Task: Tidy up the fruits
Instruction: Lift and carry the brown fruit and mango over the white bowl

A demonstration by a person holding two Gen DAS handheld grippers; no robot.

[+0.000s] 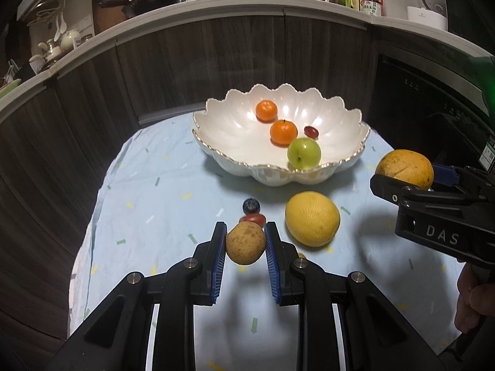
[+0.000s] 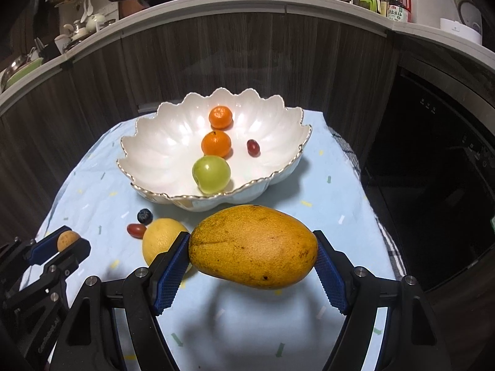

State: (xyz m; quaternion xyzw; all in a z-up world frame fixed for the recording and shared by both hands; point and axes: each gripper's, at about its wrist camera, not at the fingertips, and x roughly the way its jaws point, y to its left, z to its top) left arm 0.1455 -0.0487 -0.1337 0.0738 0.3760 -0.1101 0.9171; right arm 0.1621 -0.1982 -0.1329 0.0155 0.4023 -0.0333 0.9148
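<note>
Ahead of both claws, a scalloped white bowl (image 2: 148,151) sits on the cloth-covered counter (image 1: 148,204), holding two mandarins (image 2: 216,143), a green apple (image 2: 211,173) and a red grape (image 2: 253,147). The right claw (image 2: 252,249) grips a mango (image 2: 253,245) across its wide-set pads. A yellow citrus (image 1: 312,218) lies between the claws. The left claw (image 1: 245,241) pinches a small brown fruit (image 1: 245,243); just beyond it lie a cherry tomato (image 1: 253,218) and a blueberry (image 1: 251,205).

"DAS" on right tool (image 1: 405,182) body
</note>
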